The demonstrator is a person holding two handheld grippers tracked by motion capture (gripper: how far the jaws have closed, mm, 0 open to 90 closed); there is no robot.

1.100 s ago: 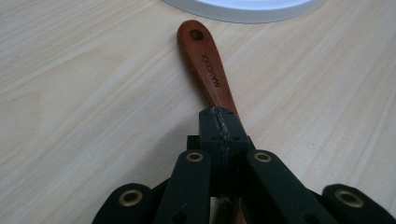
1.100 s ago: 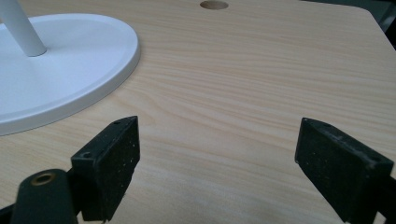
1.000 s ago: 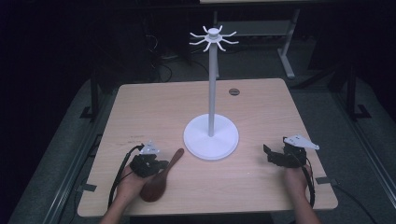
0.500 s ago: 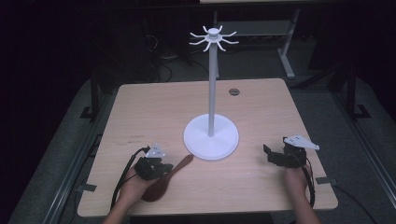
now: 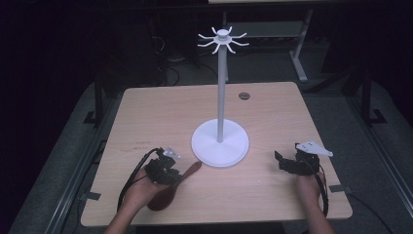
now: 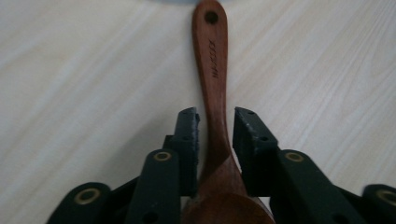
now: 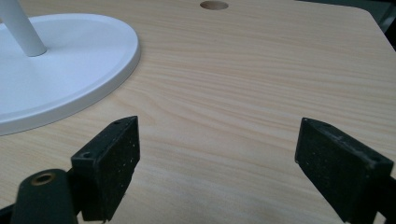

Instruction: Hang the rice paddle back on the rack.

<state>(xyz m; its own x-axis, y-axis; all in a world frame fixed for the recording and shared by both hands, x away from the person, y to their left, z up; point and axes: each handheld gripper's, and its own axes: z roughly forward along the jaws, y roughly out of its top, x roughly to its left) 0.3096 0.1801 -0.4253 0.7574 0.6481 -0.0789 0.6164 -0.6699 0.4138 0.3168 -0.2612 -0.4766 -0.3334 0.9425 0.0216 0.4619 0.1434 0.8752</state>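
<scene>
- Wooden spoon [image 5: 173,185] is seen lying flat near the table's [image 5: 160,109] front-left edge, handle end angled toward the white stand's base [image 5: 220,145], bowl toward the person.
- Left gripper [image 6: 215,133] is lined up with the spoon's long axis; spoon neck sits between its jaws, which have just been opening, with gaps seen on both sides, so nothing is clamped.
- Right gripper [image 7: 217,158] is held spread wide, empty, near the front-right corner, well apart from the spoon.
- Versus the earlier frame: spoon is swung more along the front edge; left hand is shifted slightly.

One wooden spoon [image 5: 171,186], one white hook stand [image 5: 220,144], one table [image 5: 272,107] with one round hole [image 5: 244,95] at twelve o'clock, two tongs: left [image 5: 168,163], right [image 5: 282,162].
</scene>
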